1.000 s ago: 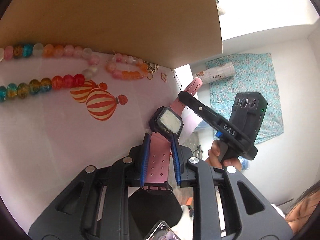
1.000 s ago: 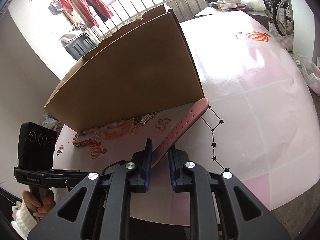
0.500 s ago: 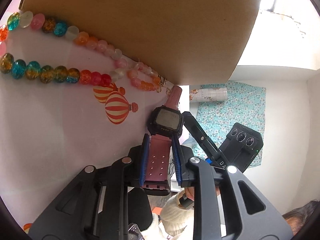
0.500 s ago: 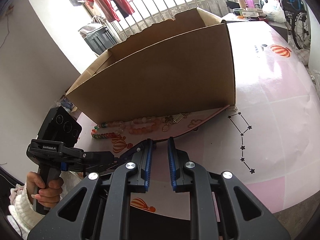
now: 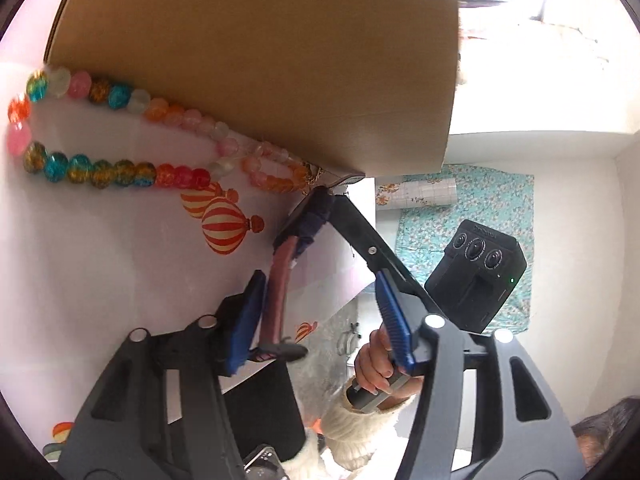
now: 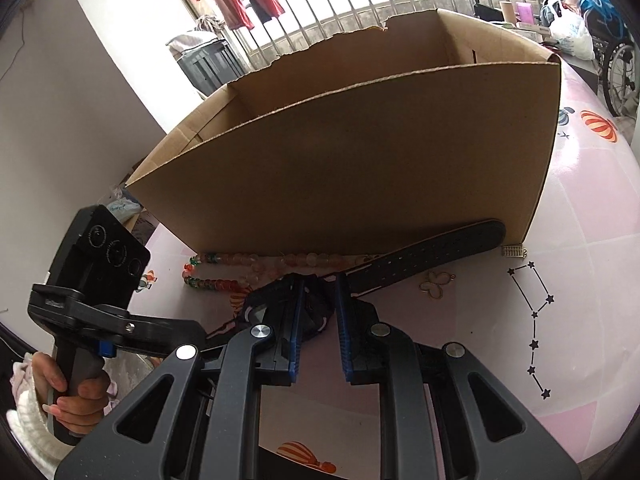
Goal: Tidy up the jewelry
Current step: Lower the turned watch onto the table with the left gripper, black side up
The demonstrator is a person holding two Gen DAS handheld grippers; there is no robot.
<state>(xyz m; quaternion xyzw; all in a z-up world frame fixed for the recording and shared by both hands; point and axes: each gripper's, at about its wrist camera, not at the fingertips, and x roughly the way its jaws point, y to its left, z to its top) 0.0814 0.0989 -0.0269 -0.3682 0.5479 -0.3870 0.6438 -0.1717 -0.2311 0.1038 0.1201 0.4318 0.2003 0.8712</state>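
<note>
The job looks barely begun; the box (image 6: 360, 152) stands on the pink surface (image 6: 580, 360) and, as far as the right wrist view sees past its rim, no jewelry shows inside, though the floor of it is hidden; every piece in view lies outside, along the foot of the near wall.

The watch (image 5: 304, 220) is the piece in hand; it hangs between the two tools just in front of the box; the left hand-held gripper (image 5: 320, 320) is opening, its jaws wide apart, with the pink strap (image 5: 276, 292) between them close by one pad (image 5: 244, 316) and clear of the other; the right hand-held gripper (image 6: 318, 320) has its jaws close together about the watch body, which seems to be clamped, so it seems the watch is passing from left to right; it is not yet in the box.

The watch has a dark square case seen edge-on and a pink perforated strap, whose far half (image 6: 432, 252) reads dark in shadow and reaches to the box's corner.

Left to do, by my reckoning: the watch; the bead string (image 5: 120, 168), multicoloured and looped on the surface against the box; the pink-orange bracelet (image 5: 272, 176) beside it; the gold butterfly charm (image 6: 436, 284); a small gold piece (image 6: 513, 251) at the box's corner.
</note>
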